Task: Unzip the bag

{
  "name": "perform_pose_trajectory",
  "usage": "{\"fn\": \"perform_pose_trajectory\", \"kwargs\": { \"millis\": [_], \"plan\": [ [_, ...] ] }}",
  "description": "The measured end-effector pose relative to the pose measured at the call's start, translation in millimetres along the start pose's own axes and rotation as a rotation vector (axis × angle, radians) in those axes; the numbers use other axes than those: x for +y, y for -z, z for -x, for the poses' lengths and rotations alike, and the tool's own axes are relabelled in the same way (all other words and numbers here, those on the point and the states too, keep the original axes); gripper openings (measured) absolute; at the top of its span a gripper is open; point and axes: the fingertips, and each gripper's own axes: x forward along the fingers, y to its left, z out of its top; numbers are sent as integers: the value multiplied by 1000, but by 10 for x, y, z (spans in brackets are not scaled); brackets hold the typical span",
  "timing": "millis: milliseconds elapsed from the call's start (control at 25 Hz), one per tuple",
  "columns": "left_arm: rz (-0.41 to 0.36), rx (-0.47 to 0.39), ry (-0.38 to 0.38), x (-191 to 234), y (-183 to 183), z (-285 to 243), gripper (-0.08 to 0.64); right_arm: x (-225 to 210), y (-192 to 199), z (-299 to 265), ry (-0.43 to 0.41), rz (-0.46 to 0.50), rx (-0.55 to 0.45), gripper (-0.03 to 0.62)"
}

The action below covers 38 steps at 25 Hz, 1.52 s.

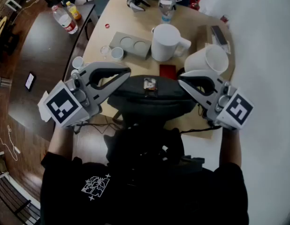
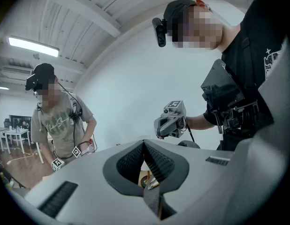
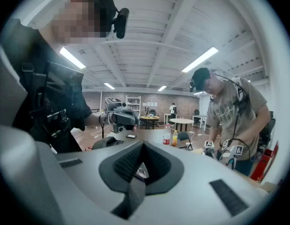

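Jaws first. Left gripper: jaws closed, ribbed pads meeting at the tips. A small yellowish bit shows in the slot below the pads. I cannot tell what it is or whether it is pinched. Right gripper: jaws all but together, pads touching at the tips. A small pale bit sits in the gap behind them, likewise unidentified.

Bag: black, lying at the near edge of the worktop, straight in front of the person and between the two grippers. In the head view I see the left gripper's tip over the bag's left end and the right gripper's tip at its right end. Both point inward toward each other, nearly level. A small square tag sits on top of the bag at mid-length. I cannot make out the zip's state.

Just behind the bag: a flat red item. Further back stands an upright white jug, with a second white jug on its side to the right. Left of those is a grey tray with two round recesses, a small white cup beside it. A water bottle stands near the far edge. A second person stands across the worktop. A dark table at the left carries two bottles and a phone.
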Motion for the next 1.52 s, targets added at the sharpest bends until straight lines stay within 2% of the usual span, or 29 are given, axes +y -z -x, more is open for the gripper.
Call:
{"fn": "perform_pose_trajectory", "kwargs": {
  "millis": [280, 520, 720, 840, 1080, 1200, 1520],
  "plan": [
    [18, 40, 70, 11, 85, -166, -2, 2, 0, -75, -70, 8, 22, 23],
    [47, 50, 157, -38, 127, -271, 0, 24, 5, -174, -159, -38, 13, 23],
    [24, 80, 178, -46, 190, -341, 0, 54, 20, -251, -225, -54, 26, 25],
    [40, 83, 197, -70, 215, -372, 0, 71, 26, -297, -257, -69, 19, 27],
    [83, 105, 275, -121, 261, -407, 1, 134, 42, -359, -383, -130, 27, 31],
    [58, 138, 291, -121, 296, -427, 5, 151, 144, -354, -439, -149, 80, 35],
    [39, 146, 324, -136, 278, -469, 9, 168, 172, -415, -479, -150, 108, 74]
  ]
}}
